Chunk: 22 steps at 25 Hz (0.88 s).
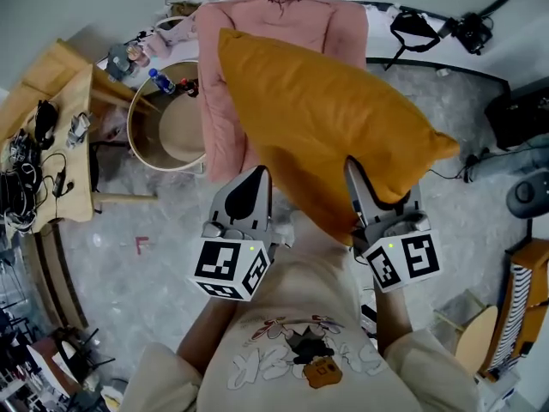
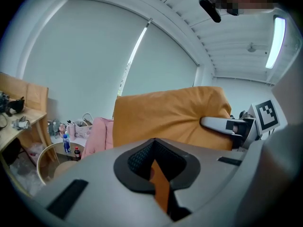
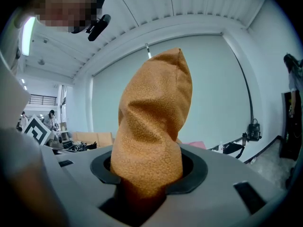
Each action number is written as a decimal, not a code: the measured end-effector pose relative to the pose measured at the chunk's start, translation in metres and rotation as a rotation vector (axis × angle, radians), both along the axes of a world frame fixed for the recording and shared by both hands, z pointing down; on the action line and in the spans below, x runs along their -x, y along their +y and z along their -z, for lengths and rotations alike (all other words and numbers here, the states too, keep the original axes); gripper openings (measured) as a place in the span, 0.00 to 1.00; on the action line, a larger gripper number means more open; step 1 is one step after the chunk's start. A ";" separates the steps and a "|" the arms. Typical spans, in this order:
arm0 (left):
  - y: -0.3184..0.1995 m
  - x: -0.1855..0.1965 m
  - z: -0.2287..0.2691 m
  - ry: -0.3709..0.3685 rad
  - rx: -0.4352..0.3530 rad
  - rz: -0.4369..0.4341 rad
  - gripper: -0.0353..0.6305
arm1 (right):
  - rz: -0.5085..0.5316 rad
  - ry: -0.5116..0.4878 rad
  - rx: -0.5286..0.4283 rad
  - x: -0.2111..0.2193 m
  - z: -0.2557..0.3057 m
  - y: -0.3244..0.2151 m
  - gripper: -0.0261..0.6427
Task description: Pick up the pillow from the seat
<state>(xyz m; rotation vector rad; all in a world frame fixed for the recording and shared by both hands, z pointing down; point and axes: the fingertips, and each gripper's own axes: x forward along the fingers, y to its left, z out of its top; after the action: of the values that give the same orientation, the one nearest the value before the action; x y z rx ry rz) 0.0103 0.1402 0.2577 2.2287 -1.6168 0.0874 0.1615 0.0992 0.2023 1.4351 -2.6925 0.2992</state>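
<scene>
We are holding the pillow aloft, between us and the pink seat. Our left claw is pinching a thin strip of its edge, jaws nearly together. Our right claw is clamping a thick fold, jaws partly apart. A round desk is standing beside the seat.

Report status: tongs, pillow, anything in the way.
Left tongs shut on pillow edge. Right tongs shut on pillow corner. Pillow held up, above pink chair. Nothing blocking in view.
</scene>
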 end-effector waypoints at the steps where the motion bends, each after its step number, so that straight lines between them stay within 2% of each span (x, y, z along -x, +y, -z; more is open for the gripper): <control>1: 0.006 0.004 0.001 0.002 -0.005 -0.009 0.06 | -0.011 0.003 -0.006 0.003 0.001 0.007 0.39; 9: 0.046 0.024 -0.008 0.003 -0.012 -0.071 0.06 | -0.075 0.020 -0.015 0.027 -0.011 0.063 0.39; 15: 0.061 0.005 -0.011 0.005 0.003 -0.126 0.06 | -0.083 0.047 0.012 0.019 -0.018 0.089 0.39; 19: 0.070 -0.005 -0.015 0.024 0.029 -0.128 0.06 | -0.084 0.054 0.035 0.016 -0.021 0.099 0.39; 22: 0.073 -0.023 -0.007 0.016 0.006 -0.162 0.06 | -0.103 0.049 0.030 0.004 -0.016 0.104 0.39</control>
<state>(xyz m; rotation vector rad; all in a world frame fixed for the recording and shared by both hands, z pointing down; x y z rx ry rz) 0.0329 0.2136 0.2642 2.3462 -1.4241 0.1169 0.1578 0.2032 0.2180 1.5549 -2.5692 0.3056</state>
